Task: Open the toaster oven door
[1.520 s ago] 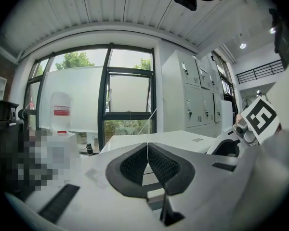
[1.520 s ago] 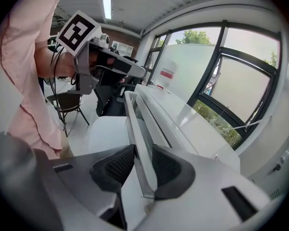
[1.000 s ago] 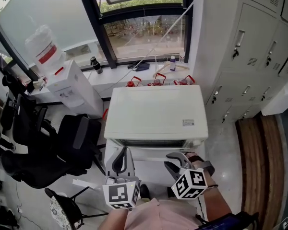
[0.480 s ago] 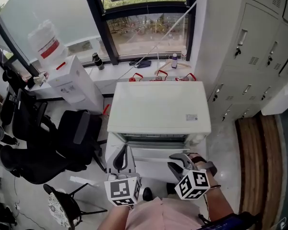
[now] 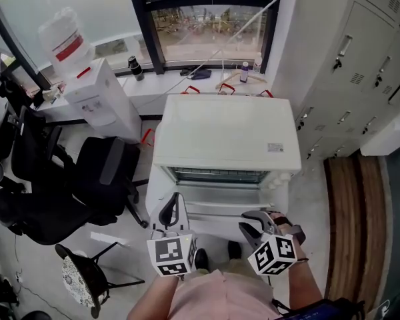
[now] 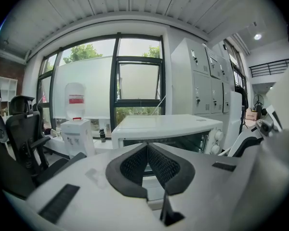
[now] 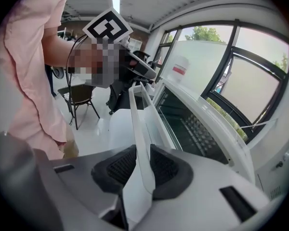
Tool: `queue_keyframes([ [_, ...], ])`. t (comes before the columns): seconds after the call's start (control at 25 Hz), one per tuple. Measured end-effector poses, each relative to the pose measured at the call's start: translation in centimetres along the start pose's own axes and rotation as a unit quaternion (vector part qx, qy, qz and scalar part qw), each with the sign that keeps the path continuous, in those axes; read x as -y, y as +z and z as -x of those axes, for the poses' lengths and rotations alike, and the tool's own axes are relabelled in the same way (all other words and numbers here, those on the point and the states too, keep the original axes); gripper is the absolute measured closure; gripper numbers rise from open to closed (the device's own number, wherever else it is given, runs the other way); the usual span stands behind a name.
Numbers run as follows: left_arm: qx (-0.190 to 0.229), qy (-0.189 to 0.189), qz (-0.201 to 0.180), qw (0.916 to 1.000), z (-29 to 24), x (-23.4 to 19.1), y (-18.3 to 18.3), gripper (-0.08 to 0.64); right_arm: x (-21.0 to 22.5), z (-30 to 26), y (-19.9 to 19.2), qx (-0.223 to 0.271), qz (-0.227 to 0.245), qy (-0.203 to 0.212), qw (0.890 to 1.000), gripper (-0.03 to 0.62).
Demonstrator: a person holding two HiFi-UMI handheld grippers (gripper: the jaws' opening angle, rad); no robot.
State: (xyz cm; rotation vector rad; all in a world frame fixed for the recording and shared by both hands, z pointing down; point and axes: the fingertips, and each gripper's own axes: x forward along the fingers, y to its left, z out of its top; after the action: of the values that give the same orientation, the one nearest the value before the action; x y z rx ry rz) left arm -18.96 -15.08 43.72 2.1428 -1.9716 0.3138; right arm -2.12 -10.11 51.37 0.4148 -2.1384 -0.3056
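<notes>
The toaster oven [image 5: 227, 135] is a white box under the window [image 5: 207, 25], right in front of the person. I cannot tell what it stands on. Its door [image 5: 220, 209] is on the side next to the person. The door is open part way, and its top edge tips out toward the person. In the gap you can see the wire rack [image 5: 217, 176] inside.

The door's handle [image 7: 137, 124] is a long white bar. It runs from side to side along the top edge of the door. The right gripper [image 5: 252, 222] is closed tight on this bar, near its right end. So the right gripper is the one doing the job. I think the door needs to be pulled more toward the person and down.

The left gripper [image 5: 171, 212] is just beside the left end of the door. Its jaws are pressed together with nothing between them.

Only the right gripper view shows the bar pinched between the two black pads. The head view hides that under the gripper. Only the left gripper view shows the round knobs [image 6: 214, 137] at the front right of the oven.
</notes>
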Motion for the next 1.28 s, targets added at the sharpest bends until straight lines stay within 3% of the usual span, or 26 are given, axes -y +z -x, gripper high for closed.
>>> queue_keyframes([
  [0.16,-0.02,-0.012,0.019,0.9996,0.2,0.1,-1.7,0.546,-1.0,-0.1,-0.3,-0.003,-0.005,-0.003,1.0,0.5],
  [0.64,-0.081,-0.036,0.022,0.9958,0.0,0.8,-6.1,0.546,-2.8,-0.4,-1.1,-0.004,-0.027,0.003,1.0,0.497],
  [0.88,-0.093,-0.046,0.02,0.9944,-0.2,1.0,-6.6,0.548,-3.3,-0.6,-1.3,0.002,-0.043,0.014,0.999,0.494],
  [1.16,-0.101,-0.051,0.024,0.9932,-0.4,0.7,-6.8,0.548,-3.1,0.1,-0.5,0.053,-0.116,0.022,0.992,0.476],
  [1.28,-0.098,-0.051,0.022,0.9936,-0.5,0.8,-6.5,0.548,-1.0,2.1,1.0,0.121,-0.211,0.01,0.97,0.496],
])
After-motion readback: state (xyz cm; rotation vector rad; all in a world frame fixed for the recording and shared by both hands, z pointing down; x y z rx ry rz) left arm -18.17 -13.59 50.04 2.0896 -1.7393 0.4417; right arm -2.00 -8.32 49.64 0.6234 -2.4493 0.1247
